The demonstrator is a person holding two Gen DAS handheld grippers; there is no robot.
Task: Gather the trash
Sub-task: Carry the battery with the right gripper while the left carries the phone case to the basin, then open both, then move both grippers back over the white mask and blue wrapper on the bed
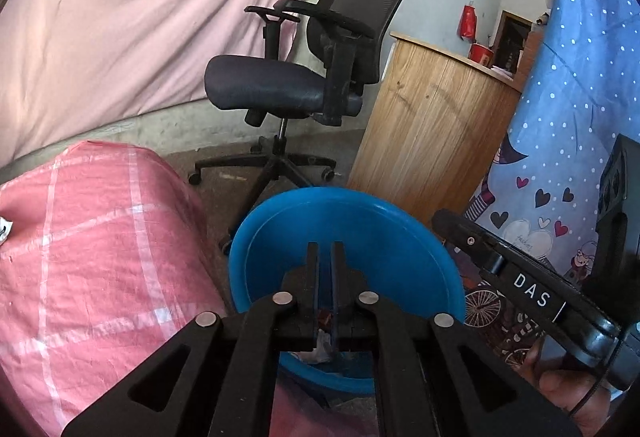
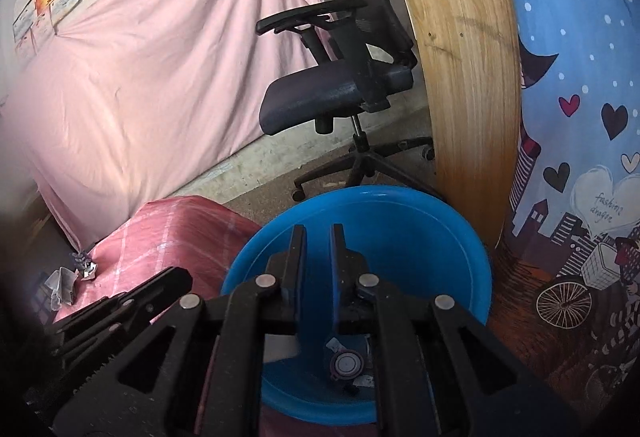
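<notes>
Both grippers are hanging over a blue basin (image 1: 352,221) that is sitting on the floor beside a surface draped in pink checked cloth (image 1: 92,257). The left gripper (image 1: 326,257) is pointing down into the basin with its jaws nearly together, only a thin slit showing between them and nothing caught in it. The right gripper (image 2: 317,241) is doing the same from just beside it, its jaws standing a narrow gap apart and holding nothing. Trash is lying at the bottom of the basin: a round lid-like piece (image 2: 346,363) with small paper scraps around it is showing under the right gripper, and a crumpled whitish scrap (image 1: 322,347) is showing beneath the left one. More crumpled litter (image 2: 64,283) is sitting on the pink cloth, well apart from the basin, at its far left edge. Behind the basin a black office chair (image 1: 288,85) is standing on the floor next to a wooden bench (image 1: 432,125), and a blue patterned curtain (image 1: 576,109) is hanging to the right. A pink sheet (image 1: 132,21) is covering the wall behind.
</notes>
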